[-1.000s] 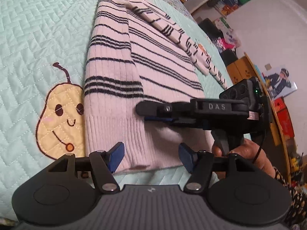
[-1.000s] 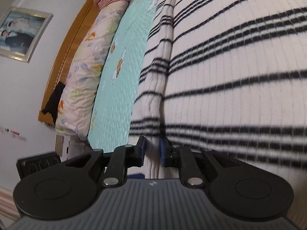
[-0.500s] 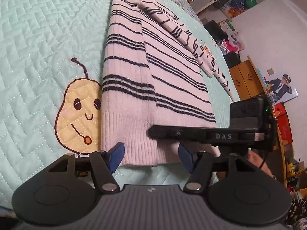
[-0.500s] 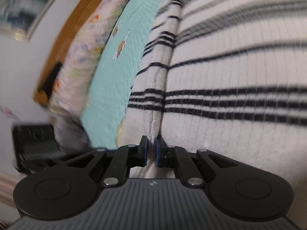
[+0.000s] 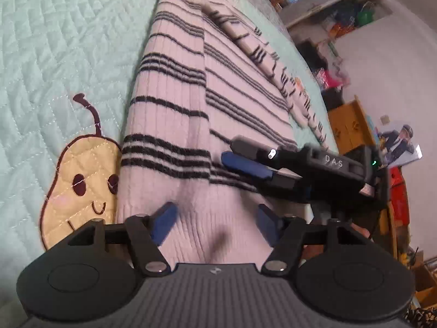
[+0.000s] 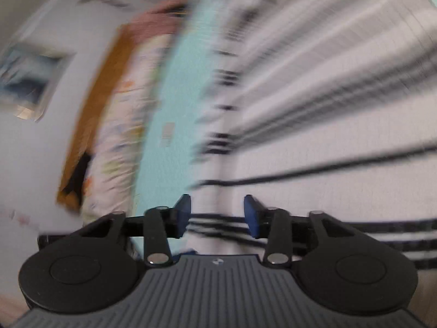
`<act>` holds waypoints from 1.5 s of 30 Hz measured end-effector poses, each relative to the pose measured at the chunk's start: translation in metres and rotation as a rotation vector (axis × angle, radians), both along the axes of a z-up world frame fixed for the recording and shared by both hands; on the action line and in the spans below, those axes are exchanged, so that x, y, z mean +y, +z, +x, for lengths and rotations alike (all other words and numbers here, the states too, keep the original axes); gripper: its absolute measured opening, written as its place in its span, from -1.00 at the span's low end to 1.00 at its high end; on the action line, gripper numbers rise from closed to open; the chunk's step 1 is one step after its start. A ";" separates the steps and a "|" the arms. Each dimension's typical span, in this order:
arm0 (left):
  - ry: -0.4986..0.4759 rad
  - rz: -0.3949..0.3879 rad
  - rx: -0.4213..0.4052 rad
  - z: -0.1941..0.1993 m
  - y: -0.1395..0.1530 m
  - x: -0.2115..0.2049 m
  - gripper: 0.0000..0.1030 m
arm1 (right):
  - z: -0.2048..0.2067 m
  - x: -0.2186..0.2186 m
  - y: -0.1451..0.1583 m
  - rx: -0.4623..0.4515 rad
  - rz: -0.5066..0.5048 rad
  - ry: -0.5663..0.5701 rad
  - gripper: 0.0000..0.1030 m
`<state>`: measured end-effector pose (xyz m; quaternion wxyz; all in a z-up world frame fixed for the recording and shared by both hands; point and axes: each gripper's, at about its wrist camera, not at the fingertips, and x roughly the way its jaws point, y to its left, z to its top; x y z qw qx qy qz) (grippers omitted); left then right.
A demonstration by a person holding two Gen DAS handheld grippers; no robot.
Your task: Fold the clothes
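Pink ribbed sweater with black stripes [image 5: 191, 125] on a mint quilted bed [image 5: 68, 41].
Left tool [image 5: 215, 220] and right tool [image 6: 217, 211], both released and widening, straddle the six-o'clock hem; dragging could undo the fold.

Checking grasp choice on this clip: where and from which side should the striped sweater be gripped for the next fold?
Probably the ribbed bottom hem of the striped sweater, taken from the near edge of the bed. It lies flat, nearest both grippers, its edge free over the quilt. The left gripper, jaws opening, already straddles it; the right gripper, also opening, sits over the sweater beside it.
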<state>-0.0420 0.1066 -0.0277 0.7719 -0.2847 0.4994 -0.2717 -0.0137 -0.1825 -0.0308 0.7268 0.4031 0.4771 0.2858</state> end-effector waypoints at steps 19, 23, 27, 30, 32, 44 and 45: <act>0.057 -0.019 0.011 0.038 0.011 -0.027 0.39 | 0.032 -0.207 -0.011 0.036 0.087 -0.841 0.03; 0.077 -0.064 0.041 0.039 0.004 -0.011 0.39 | 0.056 -0.206 -0.012 0.094 0.098 -0.909 0.04; 0.077 -0.089 0.051 0.039 0.001 -0.008 0.39 | 0.065 -0.211 -0.020 0.116 0.151 -0.969 0.04; 0.064 -0.081 0.038 0.037 0.002 -0.008 0.39 | 0.075 -0.213 -0.023 0.090 0.136 -0.960 0.03; 0.064 -0.088 0.035 0.037 0.002 -0.008 0.39 | 0.082 -0.216 -0.021 0.061 0.062 -0.923 -0.13; 0.090 -0.221 -0.005 0.027 0.019 0.025 0.39 | 0.126 -0.146 0.120 -0.548 -0.335 -0.522 -0.87; 0.104 -0.238 -0.015 0.026 0.021 0.032 0.39 | 0.127 -0.122 0.140 -0.658 -0.399 -0.412 -0.87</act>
